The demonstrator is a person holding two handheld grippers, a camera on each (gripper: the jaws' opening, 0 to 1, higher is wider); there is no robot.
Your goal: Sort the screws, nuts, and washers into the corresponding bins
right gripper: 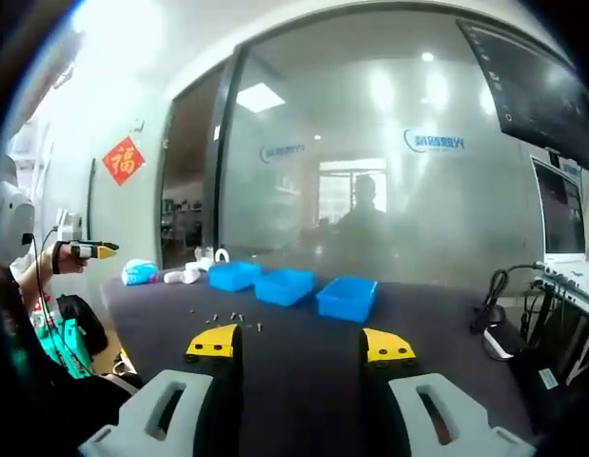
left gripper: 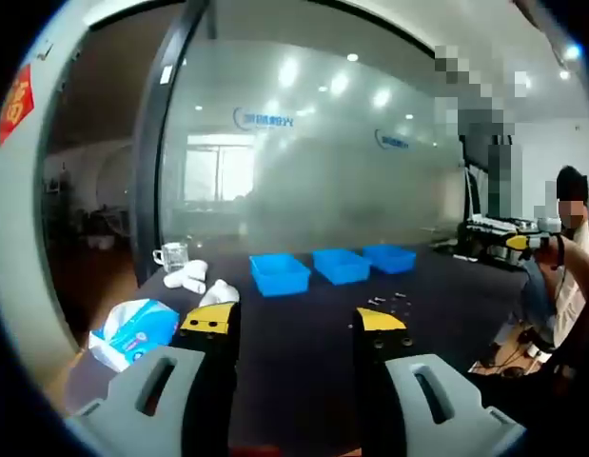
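Both tools are hovering well back from the work, so the step in hand looks like the first approach to the loose hardware. The left hand-held gripper (left gripper: pixel 294 328) is standing released, its yellow-tipped jaws spread with nothing between them; the right hand-held gripper (right gripper: pixel 301 343) is likewise released and carrying nothing.

The three blue bins (left gripper: pixel 338 266) are sitting in a row on the dark tabletop (left gripper: pixel 294 381), and the small hardware (left gripper: pixel 389 301) is lying scattered just in front of them, on the near side. In the right gripper view the same scatter of pieces (right gripper: pixel 232 315) is lying between the jaws and the bins (right gripper: pixel 292 285). At this range they are probably a mix of screws, nuts and washers, but they are too small to tell apart.

To do this well, one gripper should be coming in low and close until single pieces are separating in its view, then settling its jaws on either side of one piece lying apart from its neighbours. A flat washer will likely be hard to pinch off the surface, so taking a screw first seems wiser.

A tissue pack (left gripper: pixel 134 329), some white crumpled things (left gripper: pixel 197 281) and a glass mug (left gripper: pixel 171 255) are lying off to one side, away from the working path.
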